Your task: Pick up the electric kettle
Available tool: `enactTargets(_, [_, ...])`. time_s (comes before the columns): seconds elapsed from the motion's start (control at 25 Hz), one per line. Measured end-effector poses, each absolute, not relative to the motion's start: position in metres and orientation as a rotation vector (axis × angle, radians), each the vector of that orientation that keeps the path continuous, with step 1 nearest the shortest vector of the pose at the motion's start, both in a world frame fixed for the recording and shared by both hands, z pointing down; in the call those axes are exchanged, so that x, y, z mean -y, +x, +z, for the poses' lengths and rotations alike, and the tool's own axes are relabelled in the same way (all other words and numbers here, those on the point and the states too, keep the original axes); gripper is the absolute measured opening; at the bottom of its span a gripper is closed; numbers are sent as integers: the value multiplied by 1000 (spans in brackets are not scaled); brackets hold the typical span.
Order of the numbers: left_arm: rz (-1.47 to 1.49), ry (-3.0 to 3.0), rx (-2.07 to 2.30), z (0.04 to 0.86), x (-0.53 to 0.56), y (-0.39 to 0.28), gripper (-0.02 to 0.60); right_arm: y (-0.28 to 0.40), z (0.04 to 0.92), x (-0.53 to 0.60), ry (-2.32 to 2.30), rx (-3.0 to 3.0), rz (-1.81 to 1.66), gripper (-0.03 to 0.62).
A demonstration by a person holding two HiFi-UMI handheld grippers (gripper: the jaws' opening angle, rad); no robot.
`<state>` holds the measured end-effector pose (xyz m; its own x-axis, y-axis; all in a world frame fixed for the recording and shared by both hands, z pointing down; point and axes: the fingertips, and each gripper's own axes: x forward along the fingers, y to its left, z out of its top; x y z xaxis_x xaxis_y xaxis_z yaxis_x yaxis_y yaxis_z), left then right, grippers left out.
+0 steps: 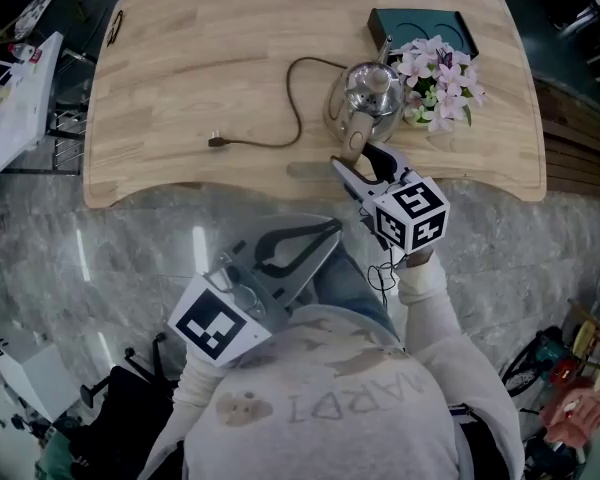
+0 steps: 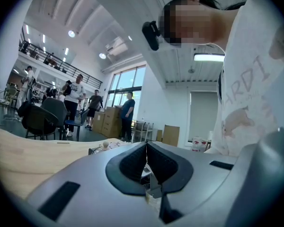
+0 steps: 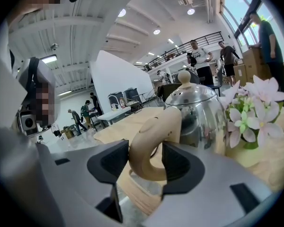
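Observation:
A shiny steel electric kettle (image 1: 370,93) with a tan handle (image 1: 355,136) stands on the wooden table (image 1: 200,58) near its front edge. My right gripper (image 1: 363,161) reaches in from the front, and both pads press the handle (image 3: 151,141) between them. In the right gripper view the kettle (image 3: 199,112) rises just behind the jaws, with the gripper (image 3: 144,162) shut on the handle. My left gripper (image 1: 332,228) hangs low by the person's body, off the table. Its jaws (image 2: 146,148) are shut with nothing between them.
A black cord (image 1: 295,108) loops left from the kettle and ends in a plug (image 1: 217,141). Pink flowers (image 1: 438,80) stand right beside the kettle, shown as flowers (image 3: 251,108) in the right gripper view. A dark square pad (image 1: 420,28) lies behind them. People stand in the hall beyond.

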<state>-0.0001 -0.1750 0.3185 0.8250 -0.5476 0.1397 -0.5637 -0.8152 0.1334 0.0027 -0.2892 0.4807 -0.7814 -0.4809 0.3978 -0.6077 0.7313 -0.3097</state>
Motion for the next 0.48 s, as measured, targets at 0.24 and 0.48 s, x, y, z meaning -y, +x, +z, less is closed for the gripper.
enactTargets(0.24, [193, 2873, 845, 327, 185, -3, 14, 0, 484, 291, 822, 2648, 628, 204])
enactTargets(0.48, [186, 2890, 836, 324, 203, -12, 14, -4, 487, 289, 778, 2652, 613, 204])
